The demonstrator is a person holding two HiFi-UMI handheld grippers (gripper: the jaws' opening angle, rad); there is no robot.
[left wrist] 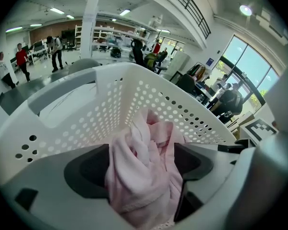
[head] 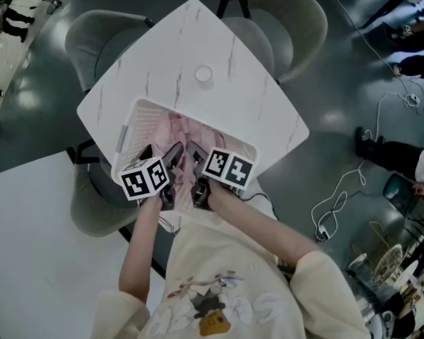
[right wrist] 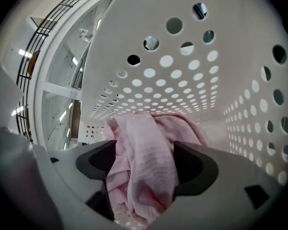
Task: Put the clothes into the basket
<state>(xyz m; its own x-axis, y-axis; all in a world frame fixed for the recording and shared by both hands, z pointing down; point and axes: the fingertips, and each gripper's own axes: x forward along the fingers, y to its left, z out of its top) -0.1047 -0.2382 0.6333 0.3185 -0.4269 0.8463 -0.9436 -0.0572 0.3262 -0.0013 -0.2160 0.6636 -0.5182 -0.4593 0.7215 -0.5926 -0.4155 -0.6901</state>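
In the head view, a white perforated basket (head: 131, 129) stands at the near corner of a white marble-patterned surface (head: 226, 41). The pink clothes (head: 186, 129) lie bunched inside the basket. Both tools reach down over the basket's near rim, the left gripper (head: 162, 157) and the right gripper (head: 198, 162) close side by side, each with its marker cube just outside the rim. A small round white thing (head: 203, 73) sits on the surface beyond the basket's far wall, and grey chairs (head: 99, 37) stand past the surface's edges.

In the left gripper view, the jaws are spread wide inside the basket, released. A heap of the pink cloth rises between them, its folds loose and unsqueezed. Whether the cloth brushes the dark pads is hard to judge from here. The basket's dotted wall curves behind the heap.

In the right gripper view, the jaws also stand wide apart and unclenched. Another fold of the pink cloth lies draped between them, resting down in the basket. The basket's holed walls close in on the far side and to the right.
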